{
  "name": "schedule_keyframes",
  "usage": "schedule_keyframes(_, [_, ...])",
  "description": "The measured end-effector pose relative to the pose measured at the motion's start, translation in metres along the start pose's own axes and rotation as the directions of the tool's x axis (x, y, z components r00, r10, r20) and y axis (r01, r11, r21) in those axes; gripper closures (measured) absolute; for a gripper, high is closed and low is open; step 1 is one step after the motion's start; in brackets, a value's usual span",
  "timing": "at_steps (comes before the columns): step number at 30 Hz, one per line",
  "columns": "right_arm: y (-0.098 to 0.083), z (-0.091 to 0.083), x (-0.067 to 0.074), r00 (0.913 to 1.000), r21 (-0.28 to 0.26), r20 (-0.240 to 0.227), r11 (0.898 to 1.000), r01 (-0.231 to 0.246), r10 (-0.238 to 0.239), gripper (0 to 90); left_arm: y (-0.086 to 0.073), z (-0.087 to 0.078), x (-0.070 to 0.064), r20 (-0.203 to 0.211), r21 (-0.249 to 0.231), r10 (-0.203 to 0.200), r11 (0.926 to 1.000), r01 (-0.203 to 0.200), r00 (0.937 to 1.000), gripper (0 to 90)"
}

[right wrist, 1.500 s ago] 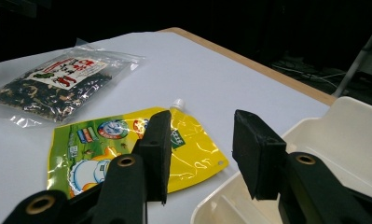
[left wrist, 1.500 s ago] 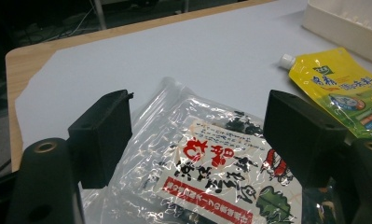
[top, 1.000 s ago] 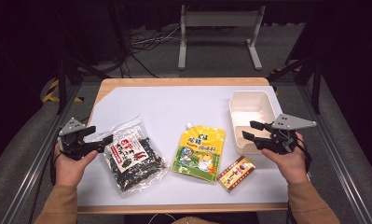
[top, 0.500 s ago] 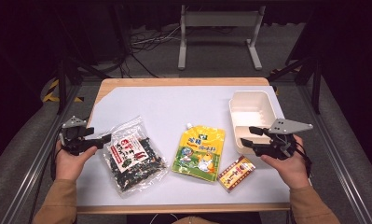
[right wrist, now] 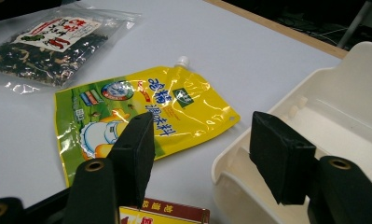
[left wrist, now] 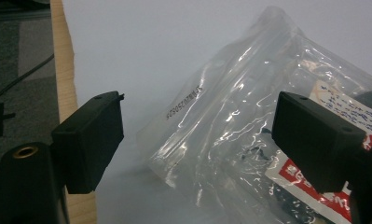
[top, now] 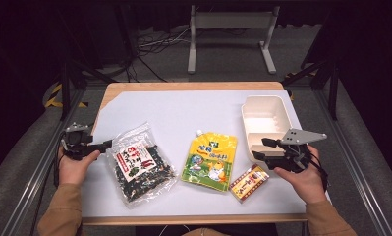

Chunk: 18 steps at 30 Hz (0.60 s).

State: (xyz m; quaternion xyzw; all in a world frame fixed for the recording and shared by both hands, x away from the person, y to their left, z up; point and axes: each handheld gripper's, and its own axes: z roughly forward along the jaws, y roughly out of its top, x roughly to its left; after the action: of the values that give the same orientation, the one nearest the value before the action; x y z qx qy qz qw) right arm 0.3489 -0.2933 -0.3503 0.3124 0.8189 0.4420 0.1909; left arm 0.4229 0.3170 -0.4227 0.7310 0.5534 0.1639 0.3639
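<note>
The tabletop (top: 183, 105) is white with a light wooden edge showing along its far and left sides. Grey carpet floor (top: 223, 64) surrounds it. A grey metal stand (top: 232, 22) sits beyond the far edge, beside loose cables (top: 154, 46). Aluminium rails (top: 34, 172) flank both sides. Surroundings are dark.

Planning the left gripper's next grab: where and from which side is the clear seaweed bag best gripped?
Judging by its pose, grip the seaweed bag by its empty, raised clear top corner, coming from the table's left edge. The left gripper already has open jaws straddling that thin film, away from the bulky contents.
</note>
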Motion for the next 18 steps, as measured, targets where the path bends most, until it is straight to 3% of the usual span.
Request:
schedule_keyframes(7, [-0.004,0.001,0.0,1.0,0.01,0.003,1.0,-0.002,0.002,39.4,-0.002,0.008,0.009,0.035,0.03,-0.033,0.999,0.032,0.9988,22.4])
schedule_keyframes(11, [-0.005,0.001,0.0,1.0,0.013,0.0,1.0,-0.006,0.006,39.3,-0.005,0.012,0.017,0.074,0.009,-0.073,0.9973,0.073,0.9946,24.8])
schedule_keyframes(15, [-0.007,0.002,0.001,1.0,0.017,-0.003,1.0,-0.009,0.009,39.2,-0.008,0.014,0.022,0.056,-0.017,-0.073,0.9971,0.074,0.9958,28.3])
schedule_keyframes(18, [-0.008,0.002,0.001,0.9999,0.02,-0.003,1.0,-0.012,0.012,39.3,-0.008,0.015,0.024,0.066,-0.031,-0.082,0.996,0.084,0.9945,30.0])
